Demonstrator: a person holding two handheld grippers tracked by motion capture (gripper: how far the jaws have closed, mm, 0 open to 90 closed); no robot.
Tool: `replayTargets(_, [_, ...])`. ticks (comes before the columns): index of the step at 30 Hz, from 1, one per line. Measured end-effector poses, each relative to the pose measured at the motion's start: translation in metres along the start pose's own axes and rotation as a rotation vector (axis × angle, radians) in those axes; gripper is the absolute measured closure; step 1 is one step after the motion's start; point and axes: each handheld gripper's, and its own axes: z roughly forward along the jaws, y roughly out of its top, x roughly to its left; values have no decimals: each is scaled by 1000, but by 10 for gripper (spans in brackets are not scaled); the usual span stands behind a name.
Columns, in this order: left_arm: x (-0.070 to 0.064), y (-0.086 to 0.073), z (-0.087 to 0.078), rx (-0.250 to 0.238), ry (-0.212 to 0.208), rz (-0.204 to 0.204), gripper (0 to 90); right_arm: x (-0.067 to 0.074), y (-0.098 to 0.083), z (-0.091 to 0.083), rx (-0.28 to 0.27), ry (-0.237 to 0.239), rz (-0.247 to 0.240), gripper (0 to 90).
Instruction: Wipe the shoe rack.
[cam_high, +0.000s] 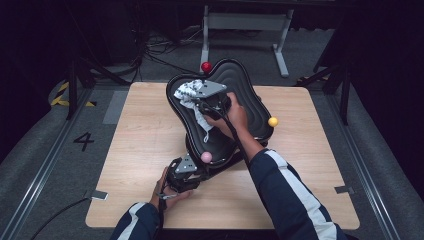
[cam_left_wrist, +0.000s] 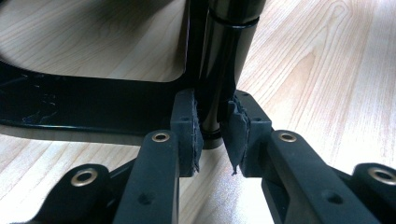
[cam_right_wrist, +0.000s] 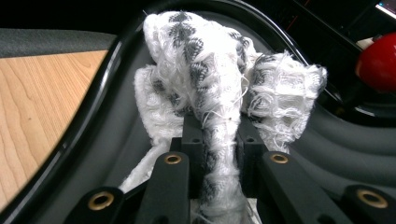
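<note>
Beneath me lies a pale wooden tabletop (cam_high: 145, 150) on grey floor (cam_high: 40, 145) marked with a black numeral four (cam_high: 83, 141).

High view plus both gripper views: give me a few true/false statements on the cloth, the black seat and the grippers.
1. The right gripper is shut on the white cloth. True.
2. The cloth lies on the bare wooden table. False: it rests on the ribbed top of the black seat.
3. The left gripper clamps the seat's black post. True.
4. The ball near the cloth is yellow. False: the red ball is nearest; the yellow ball sits at the seat's right edge.
5. The left gripper holds the pink ball. False: it grips the post below the seat.
</note>
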Motion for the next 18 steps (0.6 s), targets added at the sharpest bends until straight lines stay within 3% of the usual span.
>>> replayTargets(10, [0,0,0,-4,1,-2,734,11,11,6,-3,-4,-32,786])
replayTargets(18, [0,0,0,-6,3,-2,734,2,5,3,1,-11,-19,785])
